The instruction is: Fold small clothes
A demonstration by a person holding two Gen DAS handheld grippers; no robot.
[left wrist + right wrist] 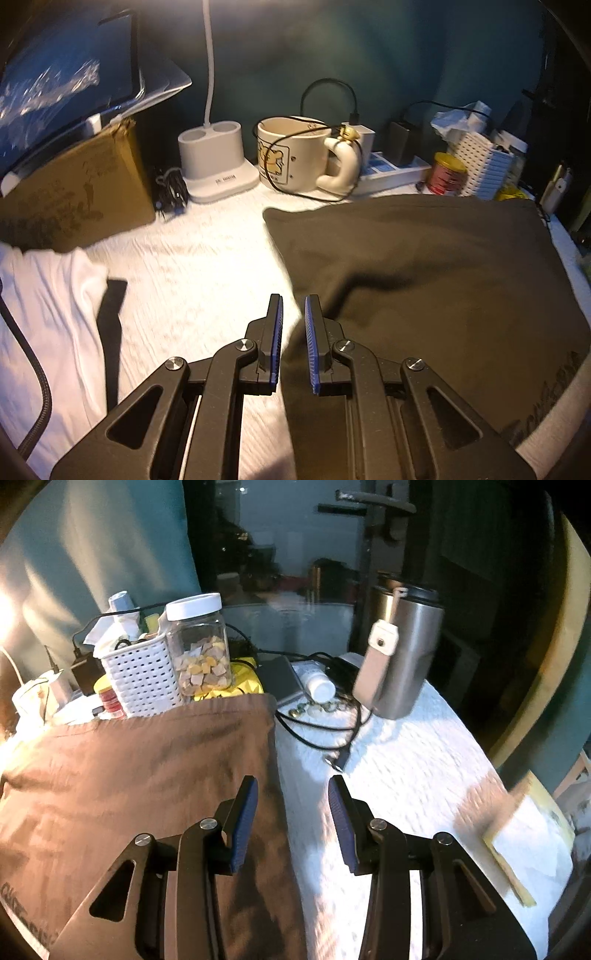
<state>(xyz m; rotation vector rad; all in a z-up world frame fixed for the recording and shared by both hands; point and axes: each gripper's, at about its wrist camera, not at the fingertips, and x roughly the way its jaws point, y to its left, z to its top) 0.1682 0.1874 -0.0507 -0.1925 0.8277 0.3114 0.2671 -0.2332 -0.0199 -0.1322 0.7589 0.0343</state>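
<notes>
A: Where is the garment?

B: The brown garment [424, 266] lies spread flat on the white cloth [207, 258] that covers the table. Its far edge runs just in front of the mug [291, 155] and the white basket [484, 166]. In the right wrist view it fills the lower left, with its right edge running down between the two fingers.

A: How does the left gripper stand?

B: The left gripper [293, 302] tilts downward over the near left edge of the garment. Its blue pads stand close together with only a narrow gap. Brown fabric shows in that gap lower down, but I cannot tell whether the pads pinch it or it simply lies beneath them.

A: And the right one?

B: The right gripper [292, 784] also points down at a slant, over the garment's right edge. Its jaws stand about half apart and nothing is gripped; the left finger hangs over the brown fabric, the right one over the bare white cloth.

A: Anything near it?

B: A steel tumbler [406, 653] stands beyond, with a black cable [325, 734] lying between it and the garment. A jar [199, 642] of small pieces stands beside the basket at the garment's far edge.
</notes>
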